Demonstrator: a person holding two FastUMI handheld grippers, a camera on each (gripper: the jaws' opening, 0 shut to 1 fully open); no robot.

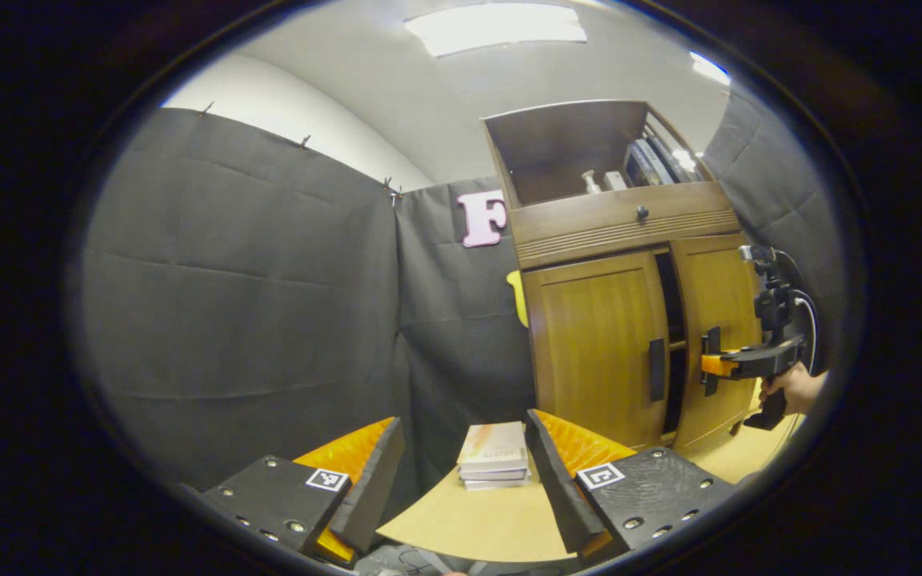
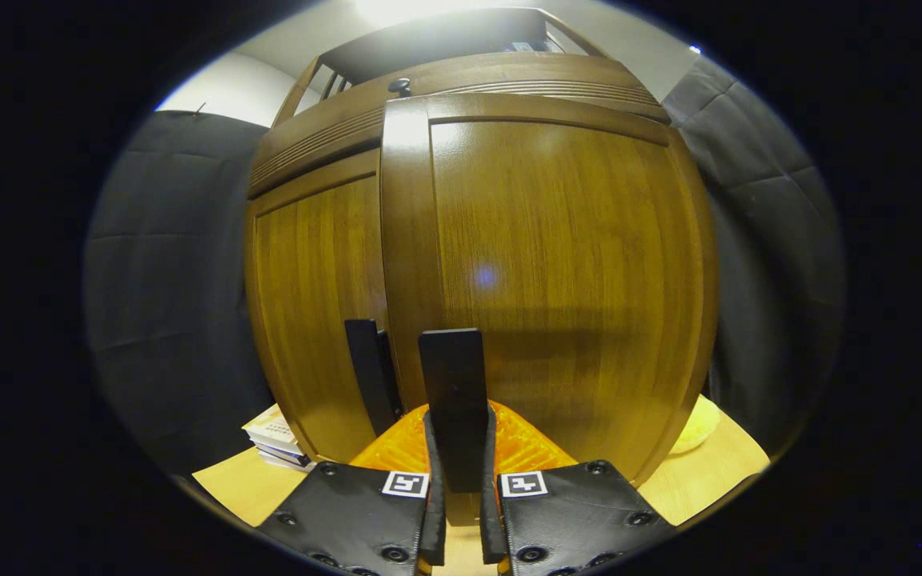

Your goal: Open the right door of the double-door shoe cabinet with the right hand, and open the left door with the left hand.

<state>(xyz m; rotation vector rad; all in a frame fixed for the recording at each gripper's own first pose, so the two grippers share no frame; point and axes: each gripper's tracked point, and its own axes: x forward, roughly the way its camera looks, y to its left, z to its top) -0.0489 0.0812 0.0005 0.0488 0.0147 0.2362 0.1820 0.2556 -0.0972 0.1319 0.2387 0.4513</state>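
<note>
Right jaws are clamped tight on the right handle (image 2: pixel 453 400), a fingertip (image 2: pixel 433 500) pressed to each side of that flat dark bar! Left jaws stand wide apart with nothing between them, the left gripper (image 1: pixel 461 480) hanging back over the table (image 1: pixel 477 524).

The handle runs straight up and down, long axis vertical, and its lower end is buried between the fingers. The right door (image 2: pixel 549 272) it belongs to is warm brown wood with a framed panel, tall and upright, and it is swung a little out from the cabinet (image 1: pixel 621 216). In the left gripper view a dark gap shows between that door (image 1: pixel 717 320) and the left door (image 1: pixel 597 344), which sits flush and shut. The left handle (image 1: pixel 657 370) is another upright dark bar, untouched, at the door's inner edge.

From the left gripper view the right gripper (image 1: pixel 709 364) reaches in from the side, a hand (image 1: pixel 793 388) gripping its grip at the edge of the picture, partly cut off.

Above the doors sits a drawer with a small round knob (image 1: pixel 642 212), then an open shelf with small items too blurred to name. A stack of books (image 1: pixel 495 456) lies on the table left of the cabinet.
</note>
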